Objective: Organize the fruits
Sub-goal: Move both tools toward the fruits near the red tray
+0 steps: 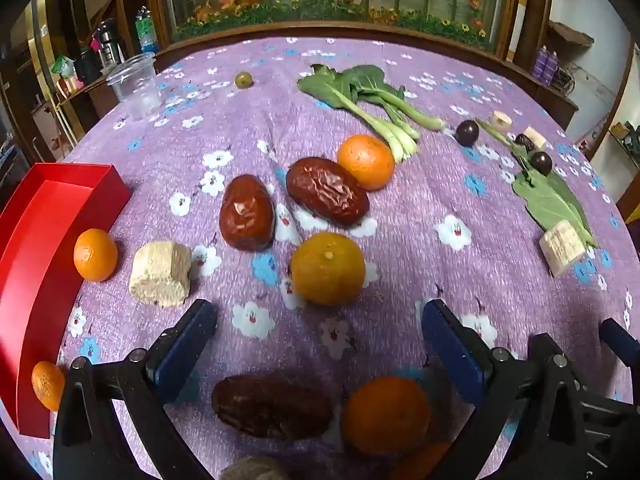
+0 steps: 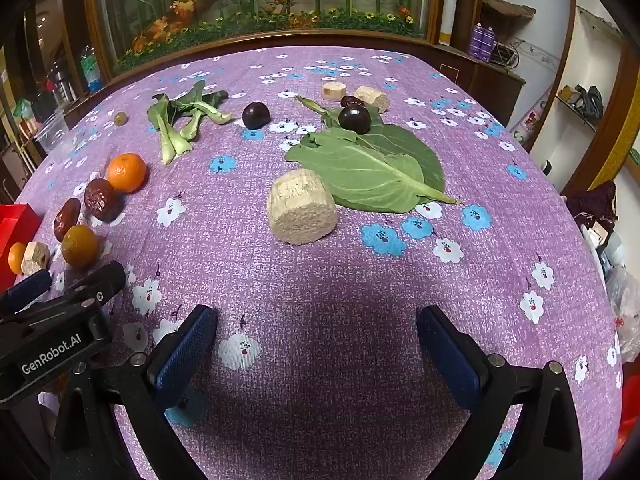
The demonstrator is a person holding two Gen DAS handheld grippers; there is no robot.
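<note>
Fruits lay scattered over the purple cloth [image 1: 440, 208] as your left gripper [image 1: 316, 344] and right gripper [image 2: 316, 348] hung released and empty. A tangerine [image 1: 328, 268] sat just ahead of your left jaws, dates [image 1: 326, 192] beyond it; round fruit could have rolled from a glancing pad. Bare cloth lay ahead of your right jaws; the red box [image 1: 48, 208] crowded your left jaws' left side.
</note>
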